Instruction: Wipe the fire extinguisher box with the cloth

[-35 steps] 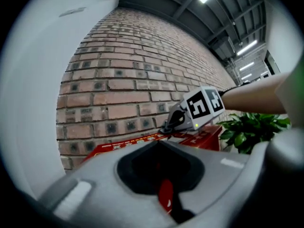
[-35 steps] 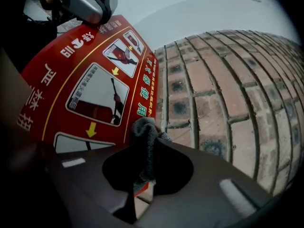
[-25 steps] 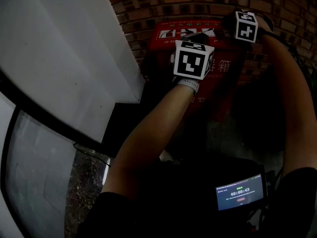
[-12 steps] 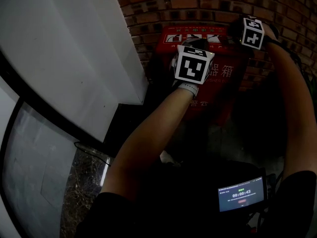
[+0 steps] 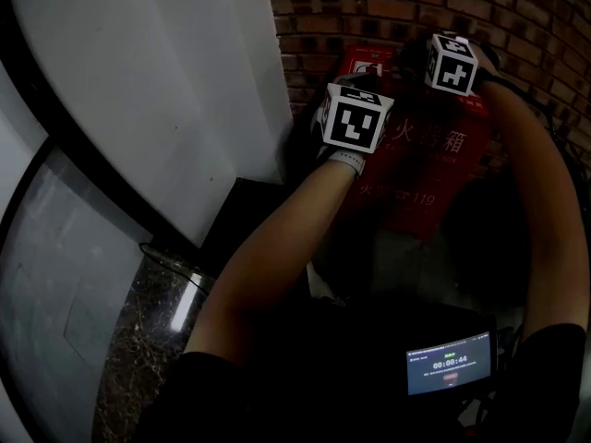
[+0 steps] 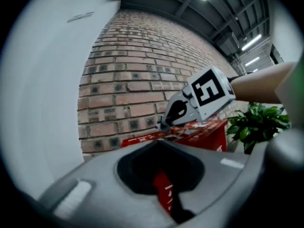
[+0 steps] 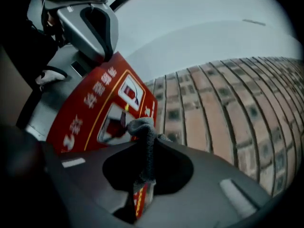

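right gripper view: the right tool (image 7: 148, 144) has its jaws closed on a grey cloth (image 7: 142, 129). a twisted tuft of the cloth sticks out past the tips. the tuft sits at the top face of the red fire extinguisher box (image 7: 88, 110), over its picture panels, and i cannot tell whether it presses on the face or hangs just off it. only a narrow wad is out, so to wipe well i would lay the tool lower, so the cloth lies flat and not end-on. i would keep a firm grip and draw it in overlapping strokes across the top, then down the front. the hard jaw tips should stay off the paint. a brick wall (image 7: 213, 113) stands right behind the box, so strokes need to stop short of it.

left gripper view: the left tool (image 6: 159, 142) has its jaws together with nothing between them. the red box shows through the hollow behind the tips. this tool is near the front of the box and could steady the box if it shifts.

head view: the box stands against the brick wall, just beside a white pillar (image 5: 157, 81). both bare arms reach forward and down. the left forearm (image 5: 277, 247) runs up the middle with the wrist straight, and its marker cube is over the upper left of the box. the right arm (image 5: 536, 201) runs along the right edge, stretched further out, so its tool is at the top of the box.
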`<state>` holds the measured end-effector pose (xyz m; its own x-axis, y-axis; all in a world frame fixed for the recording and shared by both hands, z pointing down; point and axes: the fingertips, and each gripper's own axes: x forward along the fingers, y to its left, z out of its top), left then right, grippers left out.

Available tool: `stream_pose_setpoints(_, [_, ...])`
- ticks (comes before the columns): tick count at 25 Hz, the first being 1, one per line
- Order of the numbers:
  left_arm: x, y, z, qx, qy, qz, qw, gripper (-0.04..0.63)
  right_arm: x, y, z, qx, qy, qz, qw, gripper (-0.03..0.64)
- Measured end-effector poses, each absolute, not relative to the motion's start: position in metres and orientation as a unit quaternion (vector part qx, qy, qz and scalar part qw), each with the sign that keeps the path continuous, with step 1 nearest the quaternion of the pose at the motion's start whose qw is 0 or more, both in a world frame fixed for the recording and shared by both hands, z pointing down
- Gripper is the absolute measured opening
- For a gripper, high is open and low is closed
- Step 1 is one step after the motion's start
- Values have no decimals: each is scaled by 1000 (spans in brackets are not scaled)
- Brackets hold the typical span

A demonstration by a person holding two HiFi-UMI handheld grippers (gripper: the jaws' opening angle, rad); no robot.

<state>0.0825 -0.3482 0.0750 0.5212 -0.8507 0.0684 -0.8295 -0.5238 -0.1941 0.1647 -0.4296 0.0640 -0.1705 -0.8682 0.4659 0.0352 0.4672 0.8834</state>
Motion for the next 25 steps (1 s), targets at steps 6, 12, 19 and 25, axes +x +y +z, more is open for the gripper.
stream_pose_setpoints(6, [47,-354,82,-864,494,-76,60,3,88,-432,71,284,-666,-423,545,29])
stream_pose_setpoints(12, [38,-352,84,-867,489,-75,64,3,52,-447,77,276,-663,-435,544,29])
stream_pose_setpoints(19, [37,-351,87,-871,480,-75,70,3,46,-460,92,272,-661,-426,554,29])
stream_pose_setpoints(25, [43,-353,90,-874,475,-74,69,3,60,-462,97,276,-655,-422,563,29])
